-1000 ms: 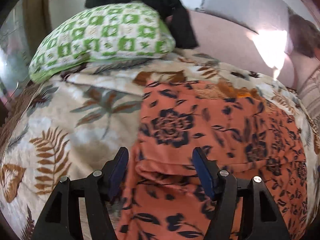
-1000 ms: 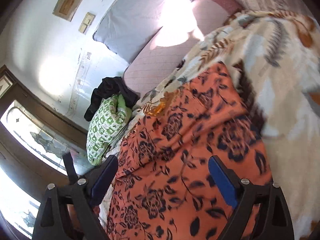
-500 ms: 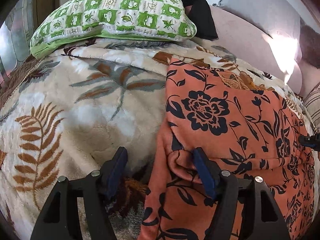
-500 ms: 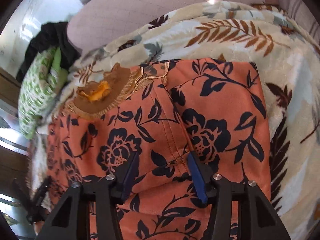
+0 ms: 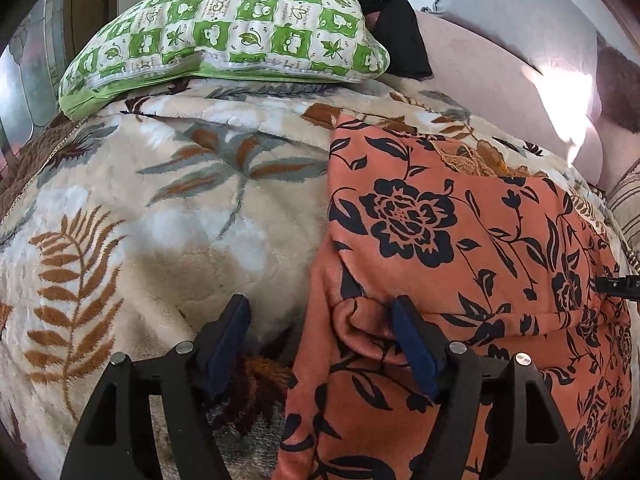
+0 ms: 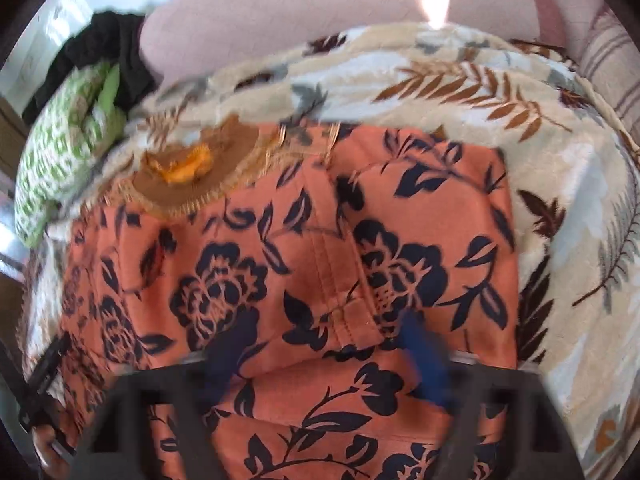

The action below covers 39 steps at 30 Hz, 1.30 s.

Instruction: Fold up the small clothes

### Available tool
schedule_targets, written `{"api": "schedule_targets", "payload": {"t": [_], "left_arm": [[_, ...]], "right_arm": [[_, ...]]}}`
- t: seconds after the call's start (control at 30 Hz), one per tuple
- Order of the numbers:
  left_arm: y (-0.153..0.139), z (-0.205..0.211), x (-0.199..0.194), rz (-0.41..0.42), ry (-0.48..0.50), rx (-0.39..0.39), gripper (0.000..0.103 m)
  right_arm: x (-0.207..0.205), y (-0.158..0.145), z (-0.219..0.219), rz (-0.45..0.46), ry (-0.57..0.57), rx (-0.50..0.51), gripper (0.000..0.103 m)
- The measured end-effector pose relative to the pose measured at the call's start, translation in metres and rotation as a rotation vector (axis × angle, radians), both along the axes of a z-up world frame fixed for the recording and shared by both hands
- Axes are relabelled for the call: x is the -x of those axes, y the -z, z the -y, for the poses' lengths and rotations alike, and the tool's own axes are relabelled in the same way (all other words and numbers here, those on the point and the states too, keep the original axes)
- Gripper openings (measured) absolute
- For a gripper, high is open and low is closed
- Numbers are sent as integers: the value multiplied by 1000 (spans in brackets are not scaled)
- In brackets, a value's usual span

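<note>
Left gripper (image 5: 320, 344), black frame with blue pads: jaws standing spread, the right pad (image 5: 412, 352) pressing against a raised fold at the left edge of the orange garment with black flower print (image 5: 460, 248), the left pad (image 5: 226, 344) resting over the cream plush blanket with brown and grey leaf pattern (image 5: 160, 220). Right gripper (image 6: 328, 352), same make, blurred: jaws standing spread, straddling a stitched seam on the garment's folded top layer. Orange garment: lying flat on the blanket, a folded edge running across it near both grippers, a brown collar patch with gold trim (image 6: 188, 184) showing at its far end. Green-and-white checked quilted pillow (image 5: 224, 32): sitting at the blanket's far left corner, its lower edge overlapping the blanket. Black cloth (image 5: 396, 28): draping behind the pillow and touching it. Pale pink padded cushion (image 5: 500, 88): lying beyond the blanket's far edge, sunlight falling on it. Striped fabric (image 6: 608, 64): showing at the blanket's right edge.
</note>
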<state>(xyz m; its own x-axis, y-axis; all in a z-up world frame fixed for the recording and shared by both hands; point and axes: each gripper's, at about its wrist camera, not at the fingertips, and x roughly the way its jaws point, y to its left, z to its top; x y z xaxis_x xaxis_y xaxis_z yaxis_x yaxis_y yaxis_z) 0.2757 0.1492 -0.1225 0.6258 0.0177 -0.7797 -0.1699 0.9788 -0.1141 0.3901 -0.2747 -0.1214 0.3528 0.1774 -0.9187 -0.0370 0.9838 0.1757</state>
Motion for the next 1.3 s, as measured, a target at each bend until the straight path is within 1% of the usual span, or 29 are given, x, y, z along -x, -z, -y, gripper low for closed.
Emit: {"api": "schedule_targets", "payload": {"t": [0.03,0.07,0.13,0.23,0.27,0.3,0.33,0.37,0.4,0.43,0.47,0.5,0.53,0.57,0.63,0.7,0.77,0.87,0.9,0.93,0.97,1.0,1.07,1.1,1.13,1.17,1.2,1.23,1.3], "left_arm": [[0,0,0,0,0,-2,74],[0,0,0,0,1,-3,75],[0,0,0,1,2,-3,75],[0,0,0,0,3,2,75],[0,0,0,-1,4,-1,76],[1,1,0,-3,5,-7,76],[1,2,0,-4,5,-12,76],[1,2,0,-2,5,-11,76],[1,0,0,-2,5,-6,76],[1,-1,0,-1,5,0,76],[1,-1,0,0,5,3,76],[1,-1,0,-1,5,0,76],[1,0,0,-3,6,-5,76],[1,1,0,-4,6,-9,77],[1,1,-1,-5,7,-12,77],[1,1,-1,-6,9,-14,77],[1,1,-1,-5,9,-12,77],[2,2,-1,-6,10,-16,78],[2,2,-1,-6,11,-16,78],[2,2,-1,-6,13,-16,78],[2,2,-1,-6,13,-16,78],[2,2,-1,-8,13,-17,78],[2,3,-2,-10,13,-26,79],[2,4,-2,-11,14,-30,79],[3,4,-2,-12,15,-32,79],[2,3,-2,-11,15,-27,79],[2,2,-2,-10,15,-22,79],[2,2,-2,-9,15,-15,79],[1,1,-2,-9,13,-10,79]], "right_arm": [[1,-3,-1,3,-11,-5,29],[4,-8,-2,12,-19,-2,18],[10,-27,-5,71,-29,36,17],[28,-55,3,153,5,31,17],[37,-55,7,164,26,47,17],[42,-46,13,144,51,50,18],[46,-30,19,101,83,44,21],[51,-12,24,48,117,44,21],[56,0,28,23,125,24,28],[62,-1,31,54,123,9,29],[66,-9,33,81,122,9,38],[68,-17,35,95,132,-13,73],[70,-29,39,133,146,-41,85],[70,-42,42,177,154,-45,88],[67,-60,47,228,152,-52,88],[47,-61,43,215,135,-60,88],[21,-47,37,186,103,-51,88],[-15,-20,30,118,88,9,86],[-21,-18,26,116,68,33,78],[-23,-16,22,114,47,63,65],[-22,-12,19,109,37,90,18],[-18,-17,16,133,38,127,4],[-3,-31,10,222,34,216,4],[5,-33,10,261,47,266,4],[1,-22,18,263,69,310,4],[-7,-8,25,224,97,338,4],[-11,7,34,146,117,319,5],[-13,9,37,133,120,286,5],[-1,-9,35,211,104,282,6]]}}
